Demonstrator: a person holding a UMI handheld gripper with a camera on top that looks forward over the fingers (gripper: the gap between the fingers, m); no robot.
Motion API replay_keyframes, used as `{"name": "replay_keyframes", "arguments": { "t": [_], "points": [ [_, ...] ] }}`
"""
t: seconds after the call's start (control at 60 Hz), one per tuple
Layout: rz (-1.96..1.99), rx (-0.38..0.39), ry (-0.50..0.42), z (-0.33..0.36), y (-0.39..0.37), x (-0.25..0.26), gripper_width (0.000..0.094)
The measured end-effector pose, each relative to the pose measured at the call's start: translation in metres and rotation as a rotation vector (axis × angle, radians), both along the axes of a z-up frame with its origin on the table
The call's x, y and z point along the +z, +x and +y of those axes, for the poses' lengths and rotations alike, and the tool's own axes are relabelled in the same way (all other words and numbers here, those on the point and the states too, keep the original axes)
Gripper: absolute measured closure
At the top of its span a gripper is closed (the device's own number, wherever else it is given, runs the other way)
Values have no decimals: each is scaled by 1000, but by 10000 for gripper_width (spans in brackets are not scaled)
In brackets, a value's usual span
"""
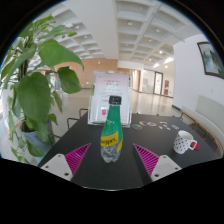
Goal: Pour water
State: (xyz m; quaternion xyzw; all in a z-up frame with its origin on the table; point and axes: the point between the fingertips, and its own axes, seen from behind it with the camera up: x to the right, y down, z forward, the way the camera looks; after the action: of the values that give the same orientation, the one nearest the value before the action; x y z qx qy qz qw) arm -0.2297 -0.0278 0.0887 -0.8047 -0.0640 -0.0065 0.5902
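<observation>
1. Gripper view, the surface and room: a dark table [110, 172] runs forward from the fingers, set in a bright hall with a white panelled ceiling [140, 25] and a pale floor that runs far back.
2. A leafy green plant [38, 85] rises beside the table on the left, its leaves reaching high over the surface.
3. Behind the table's far edge stands a white sign [108, 102] with pink print; its text is too small to read.
4. Containers: a green bottle [111, 130] with a dark cap stands upright on the table, just ahead of the fingers and in line with the gap between them. A yellow-green label wraps its body — what is in it cannot be told.
5. A white mug [184, 143] with red markings sits on the table off to the right, well apart from the bottle, tipped toward the viewer so its opening shows; its contents cannot be made out.
6. The gripper [110, 160] is spread wide, with both pink pads [73, 157] showing at either side of the bottle's base and a clear gap to each — it has hold of nothing.
7. Hidden or cut off: the plant's pot is out of sight, and the small objects on the table's far right edge are too faint to name.
</observation>
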Motion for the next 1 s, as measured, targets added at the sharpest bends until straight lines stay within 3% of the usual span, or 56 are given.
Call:
{"name": "replay_keyframes", "arguments": {
  "t": [0.2,0.267,0.333,0.6,0.767,0.883,1.0],
  "points": [
    [-20,-40,12,70,0,-23,115],
    [-40,-41,23,81,0,-24,196],
    [-26,-18,37,85,-4,-24,364],
    [-2,35,69,85,-10,-16,525],
    [182,94,138,73,-6,43,526],
    [502,191,189,62,2,113,525],
    [922,293,183,49,22,174,524]
  ]
}}
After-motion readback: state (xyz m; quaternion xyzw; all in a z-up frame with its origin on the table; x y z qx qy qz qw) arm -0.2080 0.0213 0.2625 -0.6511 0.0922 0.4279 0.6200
